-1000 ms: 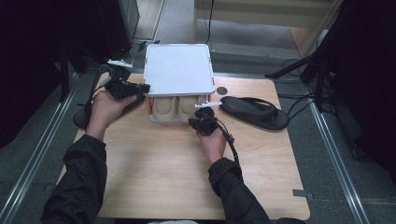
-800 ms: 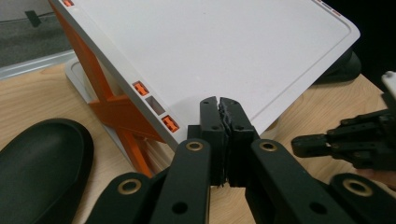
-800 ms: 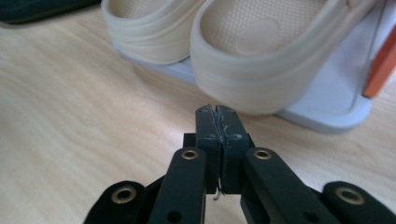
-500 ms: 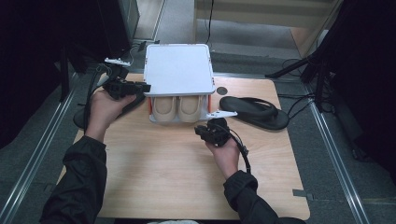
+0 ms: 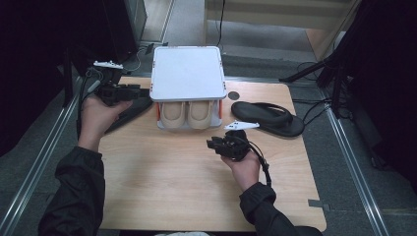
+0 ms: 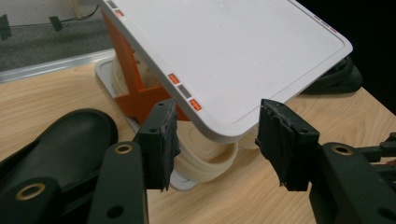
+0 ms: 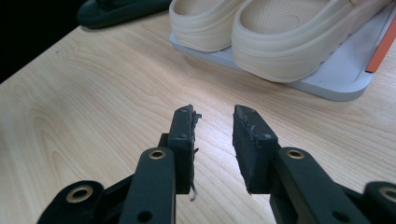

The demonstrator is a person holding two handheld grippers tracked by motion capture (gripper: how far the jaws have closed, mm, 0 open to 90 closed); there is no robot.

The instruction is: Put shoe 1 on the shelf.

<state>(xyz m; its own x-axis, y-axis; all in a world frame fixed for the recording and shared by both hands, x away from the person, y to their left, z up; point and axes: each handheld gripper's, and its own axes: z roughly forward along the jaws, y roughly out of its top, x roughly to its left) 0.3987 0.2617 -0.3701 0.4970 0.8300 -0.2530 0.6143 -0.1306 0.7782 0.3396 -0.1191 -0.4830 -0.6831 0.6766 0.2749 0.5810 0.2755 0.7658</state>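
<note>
A white two-shelf rack (image 5: 187, 73) with orange struts stands at the table's back. A pair of cream shoes (image 5: 187, 114) sits on its lower shelf. My left gripper (image 5: 140, 90) hovers at the rack's left side, open, its jaws just having widened; in the left gripper view the left gripper (image 6: 219, 140) frames the top shelf's corner (image 6: 243, 126) without touching it. A black sandal (image 6: 60, 140) lies just below it. My right gripper (image 5: 212, 143) sits on the near side of the shoes, open, jaws just parted; the right gripper (image 7: 212, 135) holds nothing, with the cream shoes (image 7: 280, 37) ahead.
A second black sandal (image 5: 268, 117) lies right of the rack on the wooden table (image 5: 172, 187). A small dark round hole (image 5: 233, 95) marks the tabletop behind it. Dark stands and cables surround the table.
Both grippers went from shut to open. The right hand pulled back from the front of the shoes toward the near edge. The left hand eased slightly away from the rack.
</note>
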